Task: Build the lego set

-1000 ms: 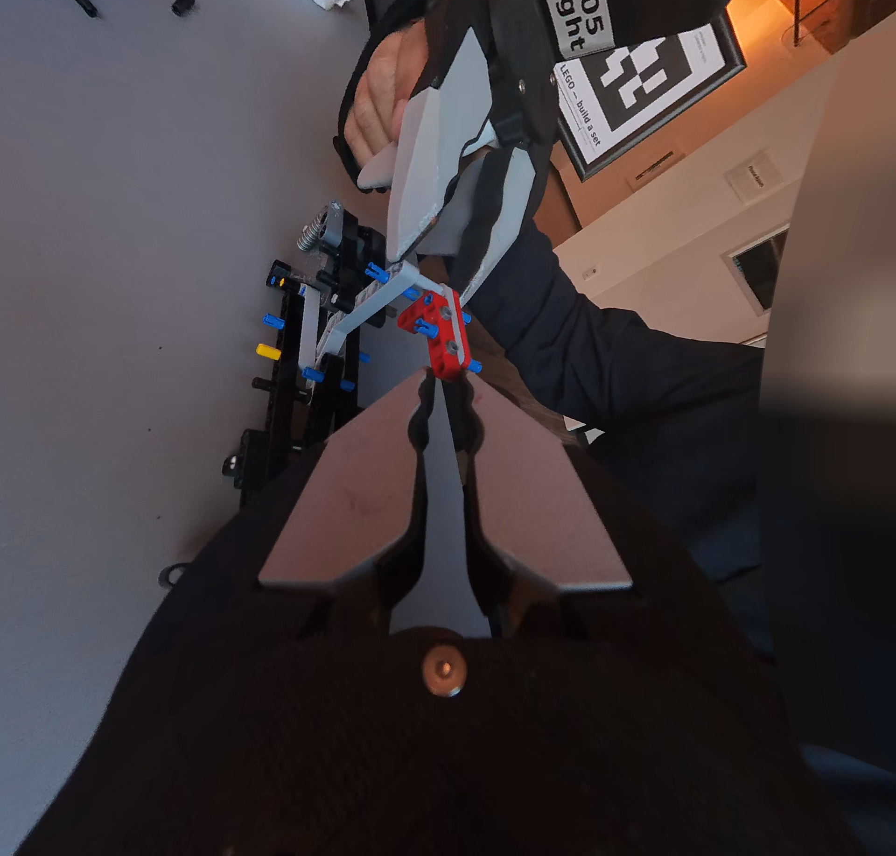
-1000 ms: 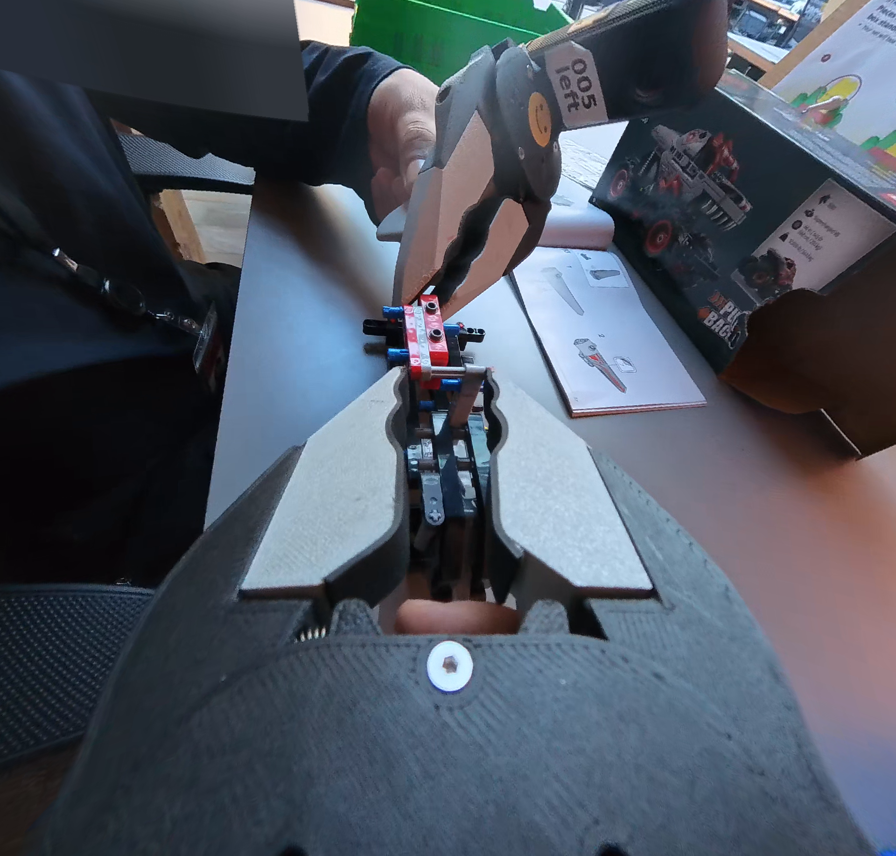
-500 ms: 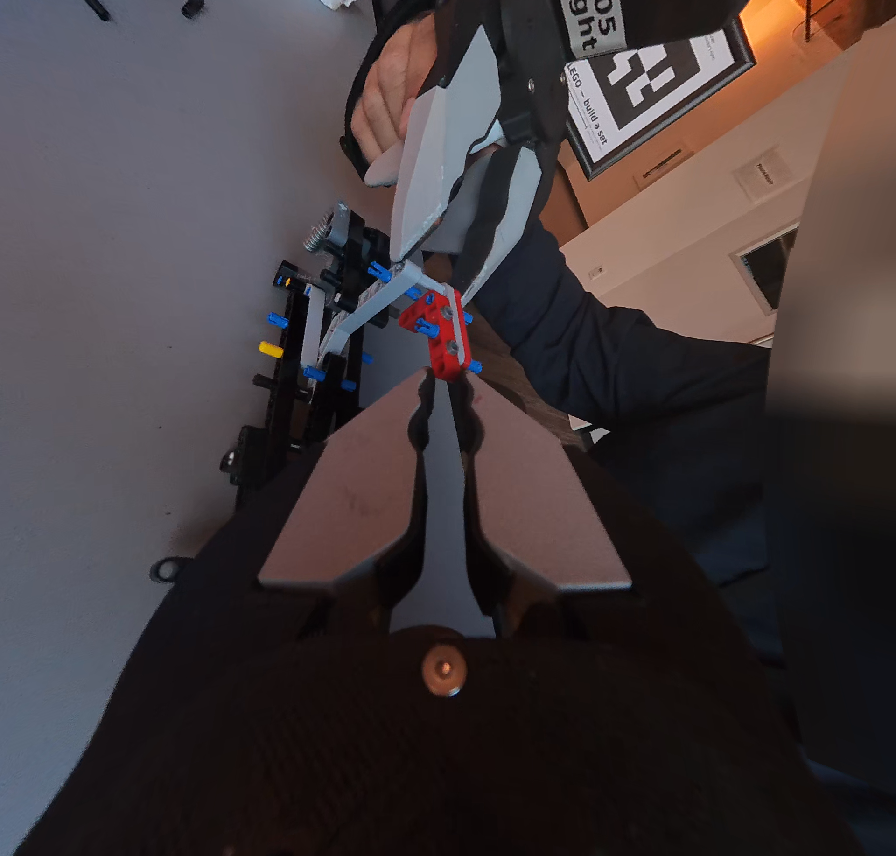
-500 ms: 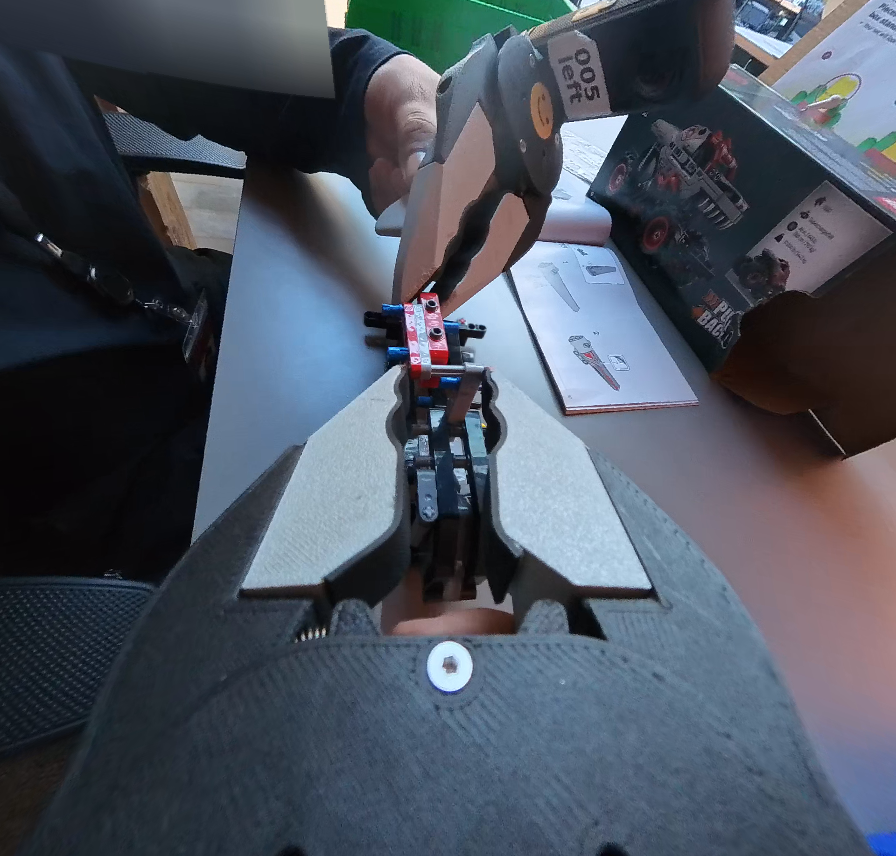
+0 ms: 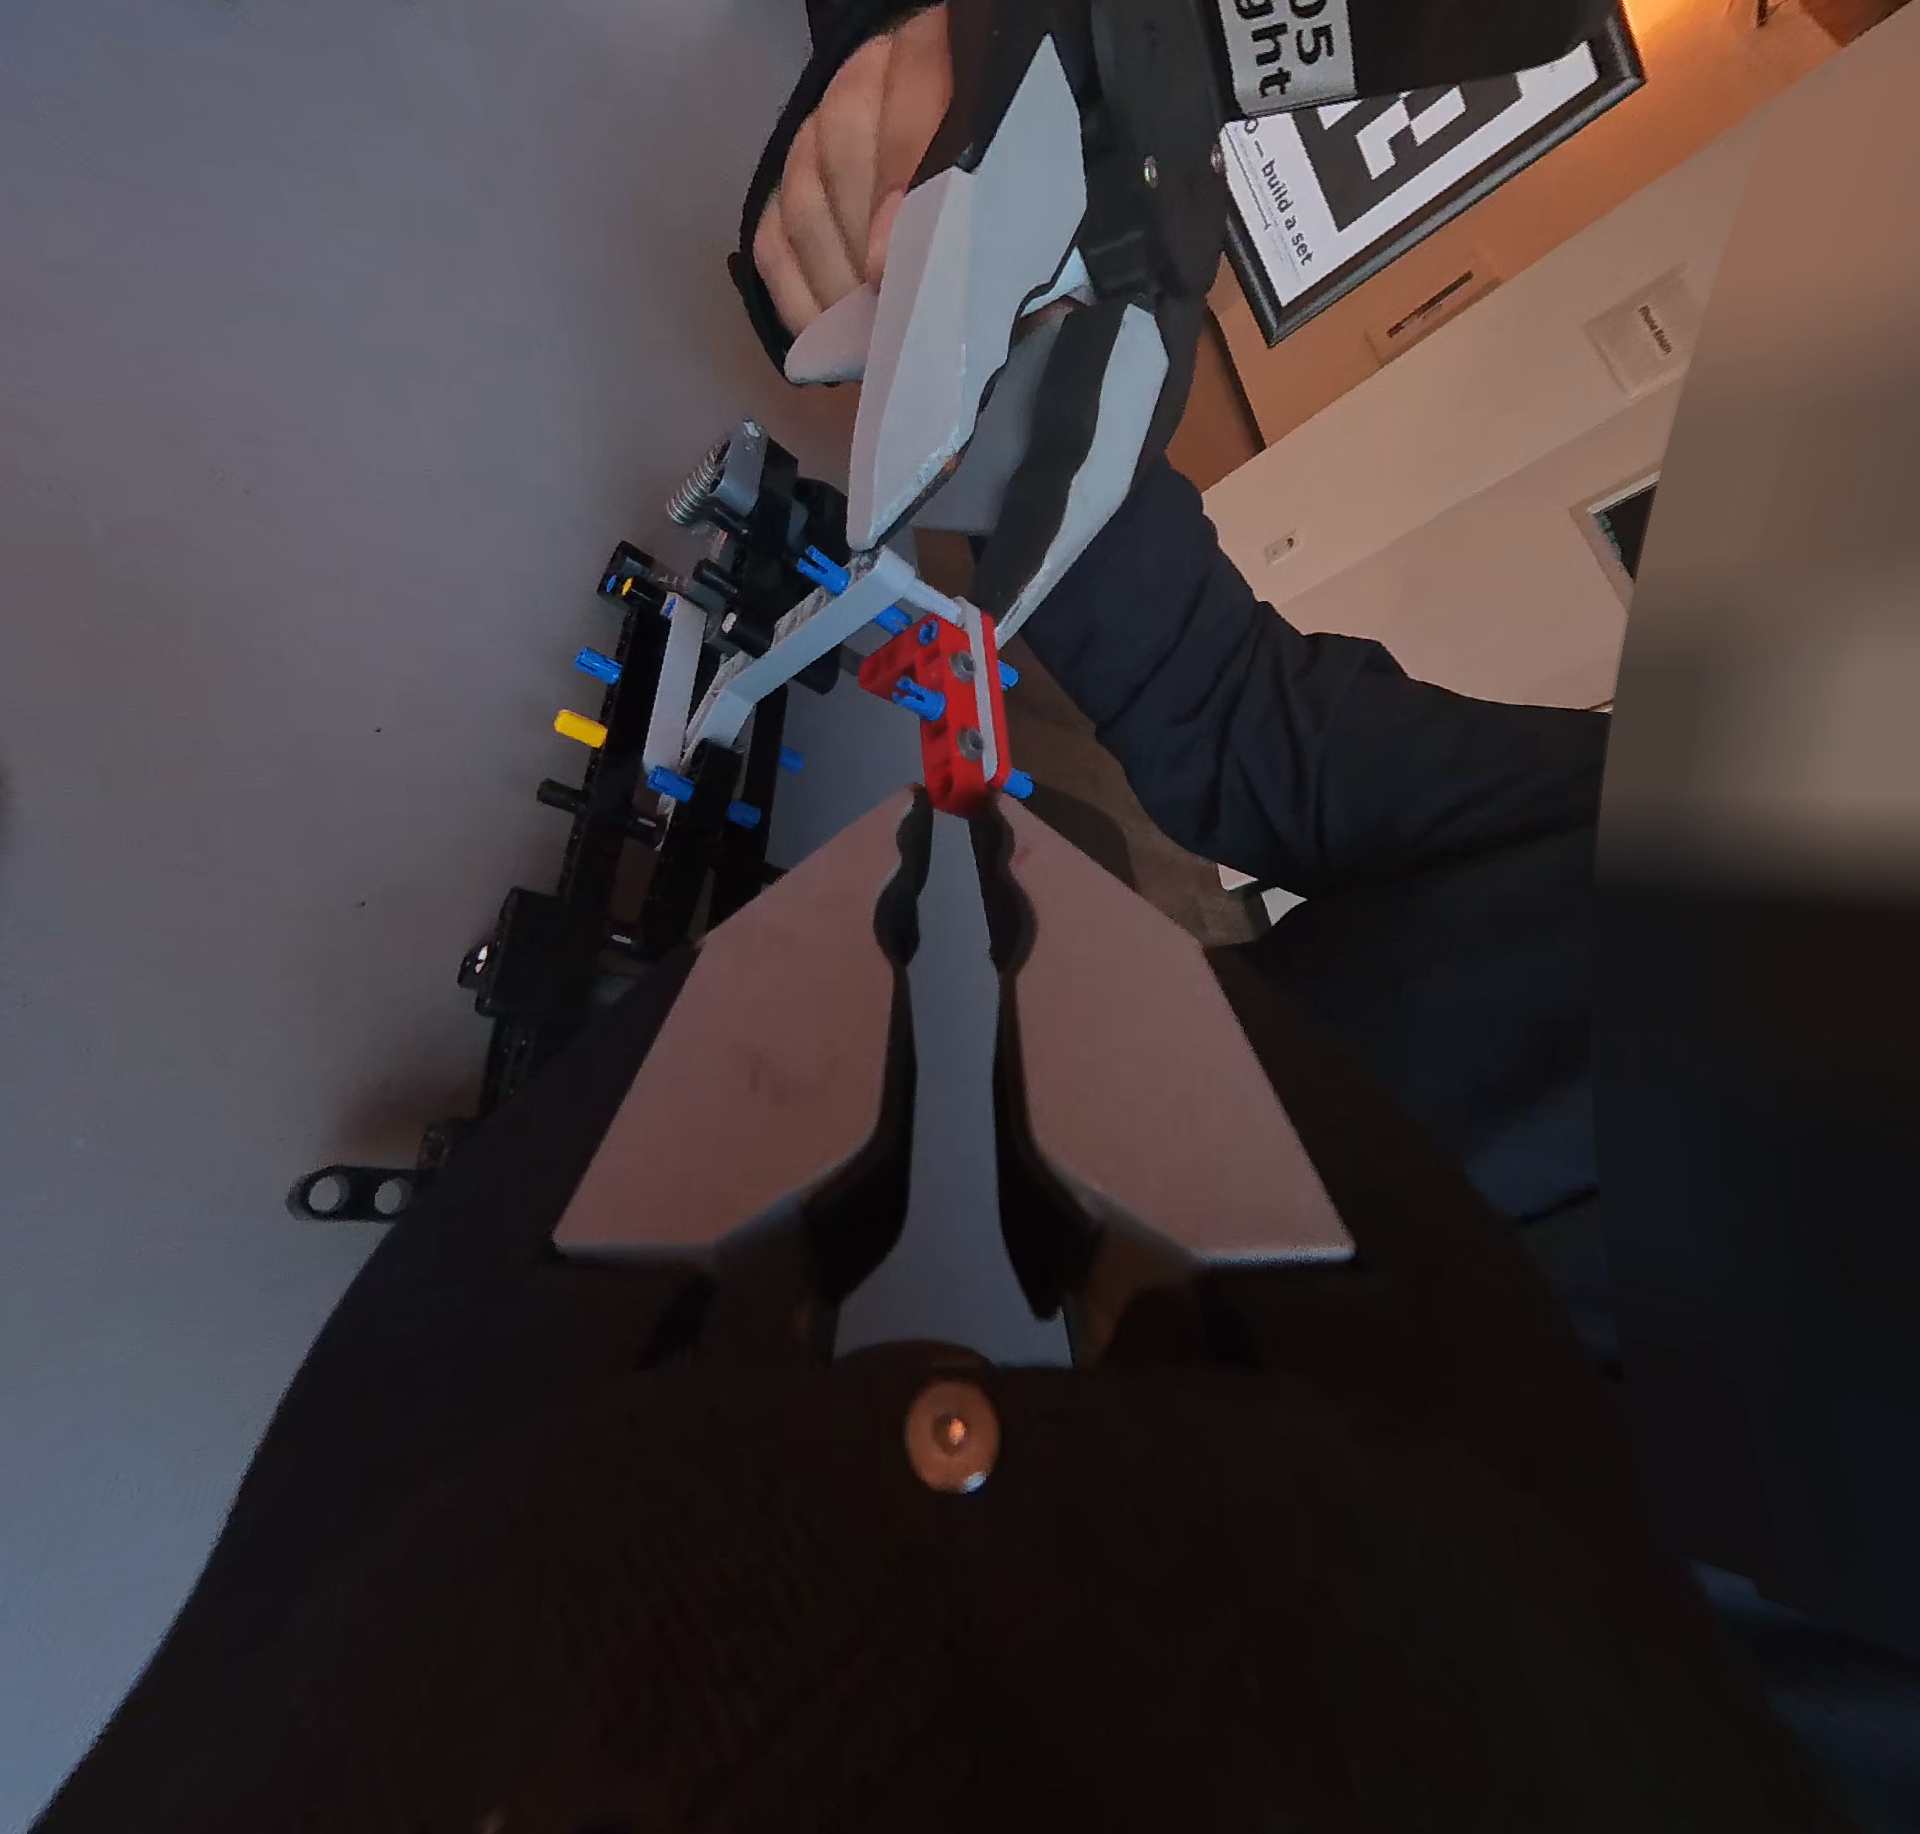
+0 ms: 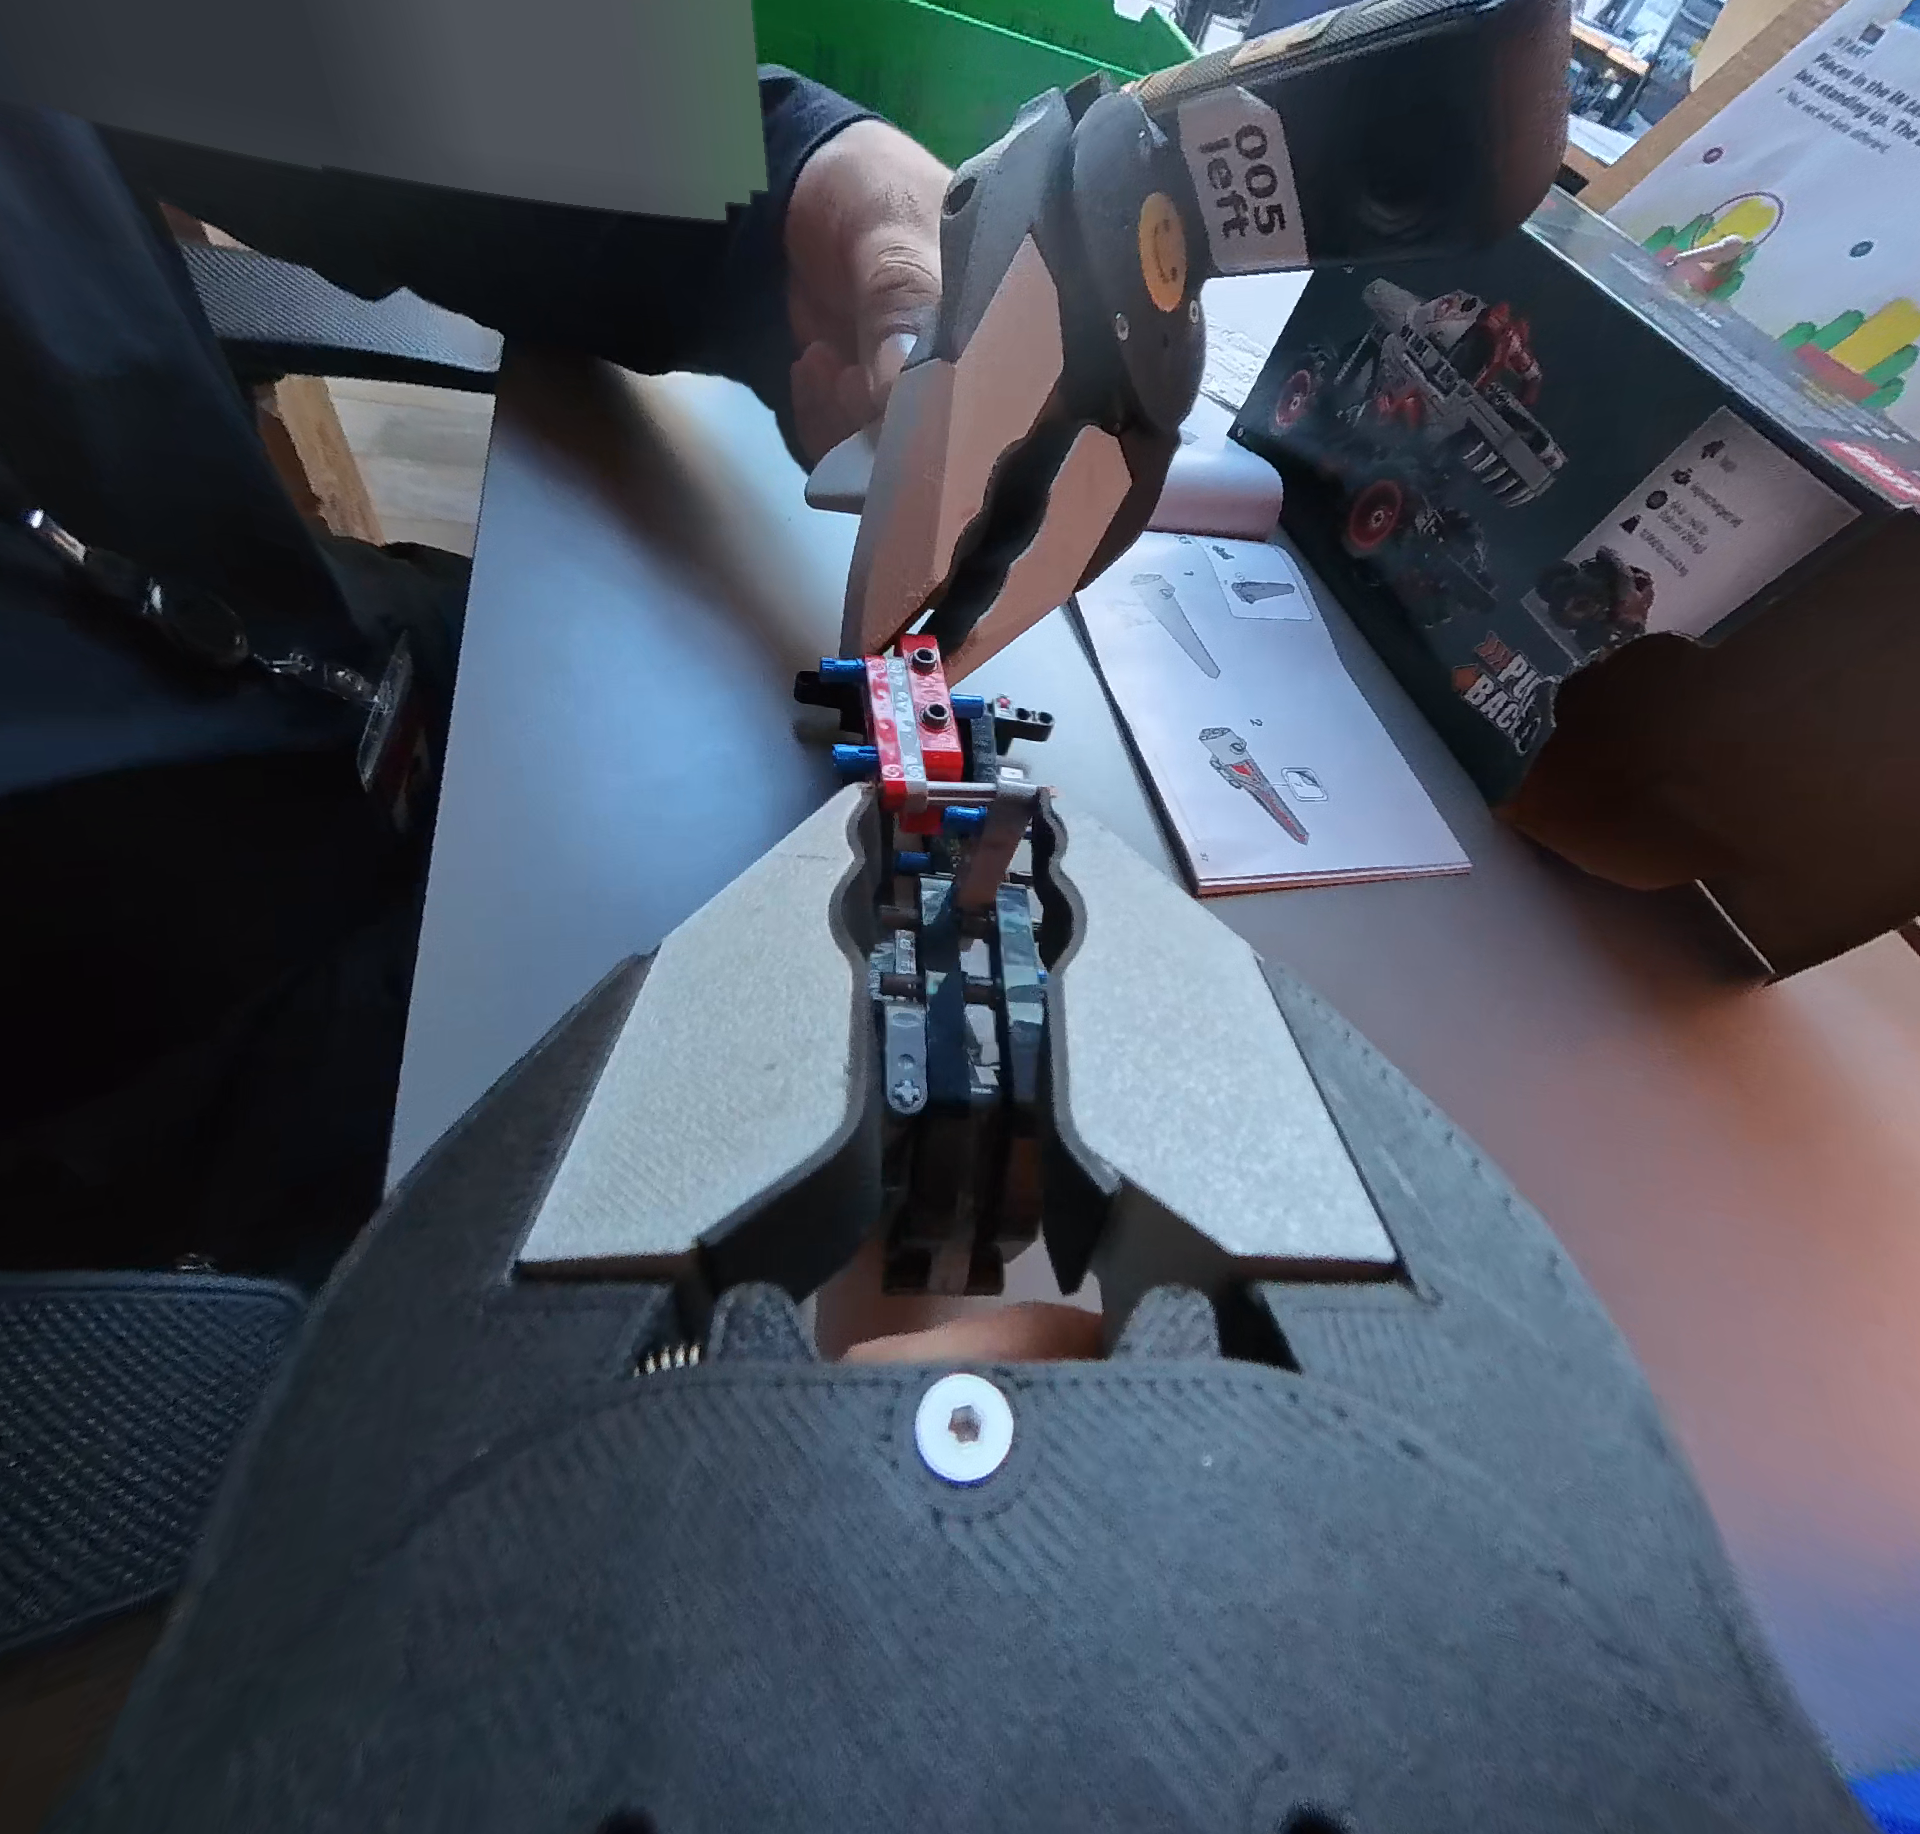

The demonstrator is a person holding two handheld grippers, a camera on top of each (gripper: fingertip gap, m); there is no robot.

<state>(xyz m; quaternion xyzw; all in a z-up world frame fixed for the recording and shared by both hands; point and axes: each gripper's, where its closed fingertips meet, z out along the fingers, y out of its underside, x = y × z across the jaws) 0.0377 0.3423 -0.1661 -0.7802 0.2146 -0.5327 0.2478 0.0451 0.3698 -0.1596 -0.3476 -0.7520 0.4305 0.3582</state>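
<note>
The half-built lego model point(image 6: 961, 953) stands on the grey worktop point(image 6: 644, 704), in front of the person. The right claw point(image 6: 951, 818) is clenched around the model's dark frame and holds it steady. At the top of the model sits a red piece point(image 5: 961, 719) with blue pins point(image 5: 920, 693) poking out. The left claw point(image 5: 948, 823) has its tips nearly together right at the end of the red piece; it looks to be pinching or pressing it, but I cannot tell for sure. The step seems to be pushing the red piece on tight. To do it well, the right claw should not let the frame wobble, and the left claw should push straight along the pins, softly, so nothing bends or pops off. An open booklet point(image 6: 1278, 724) and the set's box point(image 6: 1538, 496) lie near on the worktop.
</note>
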